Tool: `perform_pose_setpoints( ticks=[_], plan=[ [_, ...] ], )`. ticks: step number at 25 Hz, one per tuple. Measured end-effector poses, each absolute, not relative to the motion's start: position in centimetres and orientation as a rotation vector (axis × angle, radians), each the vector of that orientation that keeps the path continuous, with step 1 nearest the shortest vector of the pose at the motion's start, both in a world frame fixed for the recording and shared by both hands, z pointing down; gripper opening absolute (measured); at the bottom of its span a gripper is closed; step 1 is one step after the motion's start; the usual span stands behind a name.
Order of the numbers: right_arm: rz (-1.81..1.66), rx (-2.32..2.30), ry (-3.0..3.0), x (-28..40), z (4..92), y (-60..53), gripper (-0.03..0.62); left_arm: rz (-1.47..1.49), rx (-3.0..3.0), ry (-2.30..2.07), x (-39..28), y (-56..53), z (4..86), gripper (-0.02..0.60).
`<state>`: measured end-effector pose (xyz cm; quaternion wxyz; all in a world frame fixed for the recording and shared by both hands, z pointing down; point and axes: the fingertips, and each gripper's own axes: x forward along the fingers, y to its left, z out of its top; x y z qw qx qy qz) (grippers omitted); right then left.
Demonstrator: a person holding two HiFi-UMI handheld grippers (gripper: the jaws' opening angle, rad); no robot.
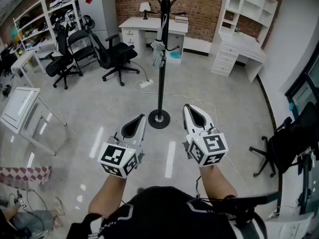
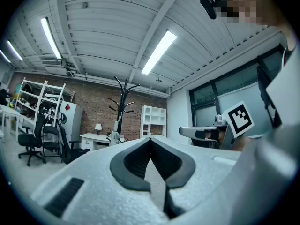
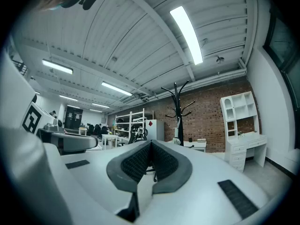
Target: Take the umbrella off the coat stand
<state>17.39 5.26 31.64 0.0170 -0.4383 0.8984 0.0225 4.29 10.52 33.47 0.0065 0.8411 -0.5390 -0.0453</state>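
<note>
Presently holding left gripper [image 1: 141, 117] and right gripper [image 1: 187, 107] level over the near floor, jaws of each pressed together on nothing. Well apart from the coat stand [image 1: 160, 88], farther ahead at centre. Spotting the umbrella [image 1: 158, 54]: pale, folded, hanging against the pole, apparently from a lower peg. Probably light, soft fabric over a stiff core, prone to swing when touched. Suggest pinching the bundled body just below the peg, firmly, then lifting up and clear.
</note>
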Motion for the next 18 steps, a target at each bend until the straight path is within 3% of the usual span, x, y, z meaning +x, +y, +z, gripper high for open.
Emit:
perform_pose_setpoints(
  ticks=[18],
  plan=[
    [0.055,-1.387,2.761,16.0,31.8,4.8,0.003,-0.143,2.574,-1.746,2.7,9.5,33.8,0.006]
  ],
)
